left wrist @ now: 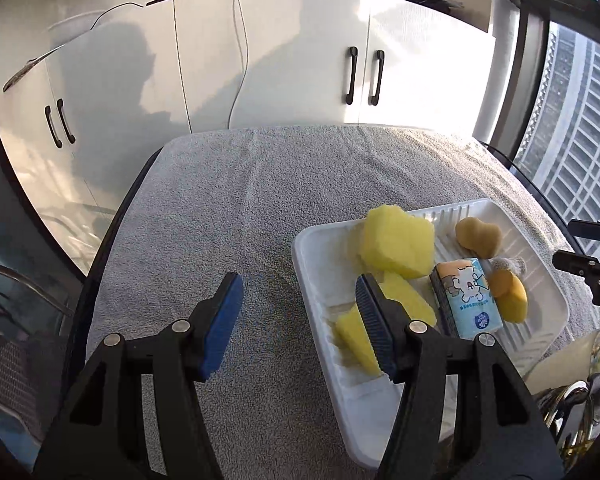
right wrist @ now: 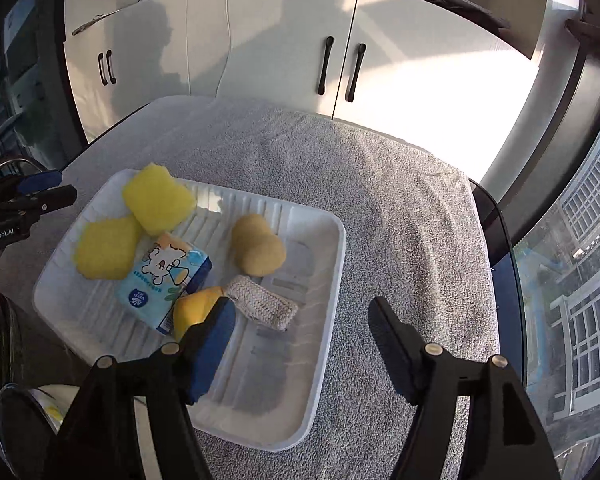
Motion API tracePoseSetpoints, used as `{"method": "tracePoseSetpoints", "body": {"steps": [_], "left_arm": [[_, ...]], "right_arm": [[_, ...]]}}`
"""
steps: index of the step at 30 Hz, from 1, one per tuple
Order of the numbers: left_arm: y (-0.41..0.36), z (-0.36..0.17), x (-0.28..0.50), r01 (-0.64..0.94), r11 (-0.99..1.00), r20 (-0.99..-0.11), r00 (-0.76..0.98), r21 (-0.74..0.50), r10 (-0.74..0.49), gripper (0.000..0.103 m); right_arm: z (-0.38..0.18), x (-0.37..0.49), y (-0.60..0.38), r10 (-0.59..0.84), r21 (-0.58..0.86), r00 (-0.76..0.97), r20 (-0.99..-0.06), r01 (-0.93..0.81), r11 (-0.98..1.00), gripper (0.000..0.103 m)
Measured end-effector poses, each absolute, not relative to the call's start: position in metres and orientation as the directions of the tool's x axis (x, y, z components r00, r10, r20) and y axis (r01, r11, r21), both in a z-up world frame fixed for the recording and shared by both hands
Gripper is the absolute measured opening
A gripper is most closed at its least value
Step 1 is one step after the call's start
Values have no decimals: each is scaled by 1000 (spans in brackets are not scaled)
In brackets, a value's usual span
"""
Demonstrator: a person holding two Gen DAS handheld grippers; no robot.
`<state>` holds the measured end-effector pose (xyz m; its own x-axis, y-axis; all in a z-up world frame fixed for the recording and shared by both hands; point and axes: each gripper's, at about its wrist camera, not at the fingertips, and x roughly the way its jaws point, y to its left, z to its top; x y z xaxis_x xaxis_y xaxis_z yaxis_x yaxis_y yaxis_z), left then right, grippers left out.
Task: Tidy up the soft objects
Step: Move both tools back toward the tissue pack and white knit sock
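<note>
A white tray (right wrist: 332,264) lies on the grey towel (right wrist: 400,208) that covers the desk, its long axis running from the desk's near left toward its far right in the right wrist view. All the soft things lie inside it: two pale yellow sponges (right wrist: 158,196) overlapping at its far left corner, one tissue pack (right wrist: 168,276) just right of them with its long axis pointing along the tray, one tan peanut-shaped sponge (right wrist: 258,248) near the middle, one knitted scrub pad (right wrist: 260,304) lying slantwise beside it, and one orange-yellow sponge (right wrist: 194,308) touching the pack's near end. The left gripper (left wrist: 296,320) hangs released over the tray's left edge, jaws about half apart, grasping nothing. The right gripper (right wrist: 300,332) hangs above the tray's near right part, jaws spread wide, nothing between them.
</note>
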<state>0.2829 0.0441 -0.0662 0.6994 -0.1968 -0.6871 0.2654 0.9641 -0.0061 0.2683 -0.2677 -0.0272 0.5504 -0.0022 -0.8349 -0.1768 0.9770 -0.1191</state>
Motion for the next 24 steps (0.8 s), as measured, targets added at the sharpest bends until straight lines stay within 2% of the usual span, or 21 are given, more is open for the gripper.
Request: {"method": "tracePoseSetpoints", "body": {"steps": [4,7,10,18,24], "left_arm": [[73,-63,263,202,979,-659,737,4,-149,57],[94,-64,246,134,990,-653,753,35,-79,57],[114,-66,228,73,995,-657,754,62,-14,57],[143,-87,175,3,998,-686,726,62,41,57],[147,-98,132,-14,998,-702,710,68,58,57]], "right_arm": [[-21,249,-293,-22,-99,566,-824,-106,989,72],[-19,232,-317,-35,-73,572,-820,-43,996,79],[-23,209,-340,-46,-46,572,-819,13,999,80],[-44,135,-370,-77,0,538,-840,142,990,81],[-47,76,-358,-84,6,536,-840,165,986,84]]}}
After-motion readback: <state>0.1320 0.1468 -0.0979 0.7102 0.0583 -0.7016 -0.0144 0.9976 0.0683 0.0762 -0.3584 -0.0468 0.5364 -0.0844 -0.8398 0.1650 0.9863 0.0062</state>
